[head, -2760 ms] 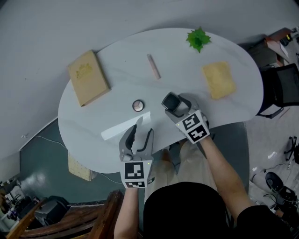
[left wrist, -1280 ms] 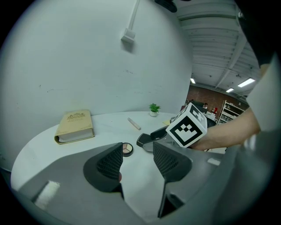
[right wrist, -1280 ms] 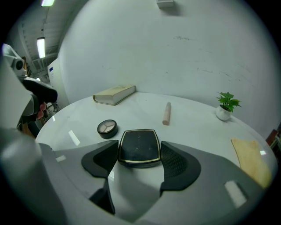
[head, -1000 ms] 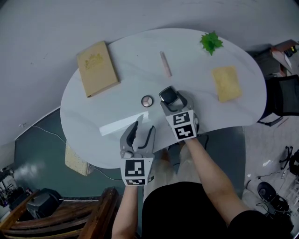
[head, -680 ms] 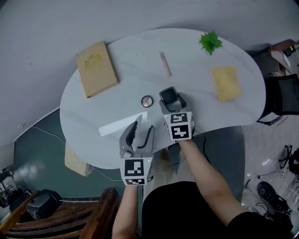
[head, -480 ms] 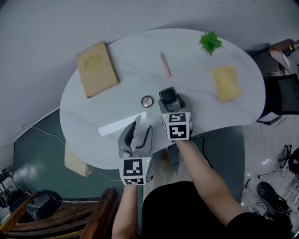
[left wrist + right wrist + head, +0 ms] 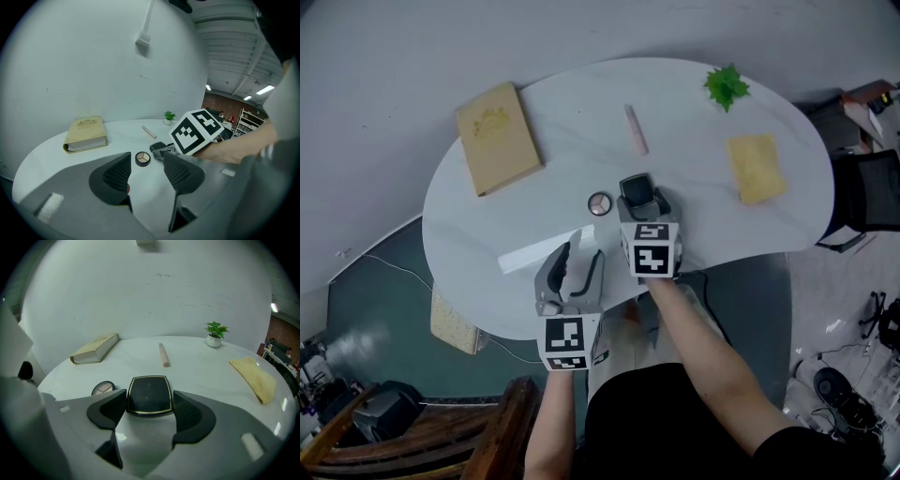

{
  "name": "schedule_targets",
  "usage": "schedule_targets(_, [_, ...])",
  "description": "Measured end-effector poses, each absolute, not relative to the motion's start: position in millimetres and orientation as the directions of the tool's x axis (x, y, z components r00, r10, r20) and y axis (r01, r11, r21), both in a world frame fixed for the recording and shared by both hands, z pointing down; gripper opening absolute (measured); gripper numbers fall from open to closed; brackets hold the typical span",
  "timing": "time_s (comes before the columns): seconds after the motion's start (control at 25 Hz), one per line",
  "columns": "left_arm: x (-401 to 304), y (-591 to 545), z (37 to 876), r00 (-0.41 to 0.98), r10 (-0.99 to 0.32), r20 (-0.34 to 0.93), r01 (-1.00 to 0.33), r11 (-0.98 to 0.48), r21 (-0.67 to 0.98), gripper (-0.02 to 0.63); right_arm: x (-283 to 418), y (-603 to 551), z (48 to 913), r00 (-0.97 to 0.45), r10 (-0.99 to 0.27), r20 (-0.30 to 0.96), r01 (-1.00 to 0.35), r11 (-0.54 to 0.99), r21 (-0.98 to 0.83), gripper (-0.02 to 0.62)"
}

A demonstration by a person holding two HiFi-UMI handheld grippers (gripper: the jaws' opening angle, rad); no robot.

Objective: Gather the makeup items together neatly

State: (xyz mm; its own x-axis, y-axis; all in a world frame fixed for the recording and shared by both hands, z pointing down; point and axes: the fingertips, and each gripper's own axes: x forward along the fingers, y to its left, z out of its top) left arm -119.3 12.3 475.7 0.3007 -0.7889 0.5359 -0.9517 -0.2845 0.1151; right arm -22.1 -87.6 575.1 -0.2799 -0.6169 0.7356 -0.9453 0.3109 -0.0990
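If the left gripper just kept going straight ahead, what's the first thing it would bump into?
The left gripper would most likely meet the round compact first; it lies dead ahead, and nothing shows nearer, though depth is hard to judge.

Bright, even indoor light, soft faint shadows on the white tabletop point(image 7: 694, 187), both gripper views heavily fisheyed with black corners, strip lights point(image 7: 265, 89) glowing far right in the left one, near fingers point(image 7: 192, 416) a bit soft, head view pretty sharp

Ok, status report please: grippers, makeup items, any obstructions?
Left gripper open, empty. Right gripper shut on black compact, beside round eyeshadow pot. Pink tube apart, farther back. Nothing between them.
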Motion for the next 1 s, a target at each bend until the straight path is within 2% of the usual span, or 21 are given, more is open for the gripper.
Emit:
schedule_targets(0.28, [-122,12,475,0.298,-0.79,0.535,-0.952,-0.284,0.111,0.216,-22,-85,579,-0.306,-0.603,0.736,-0.942,0.301,-0.145,0.311])
schedule_targets(1.0, [-95,-5,455,0.291,-0.812,0.506,-0.955,-0.275,0.108,0.216,7,-107,534,-0.386,-0.593,0.707,-0.904,0.397,-0.16,0.31])
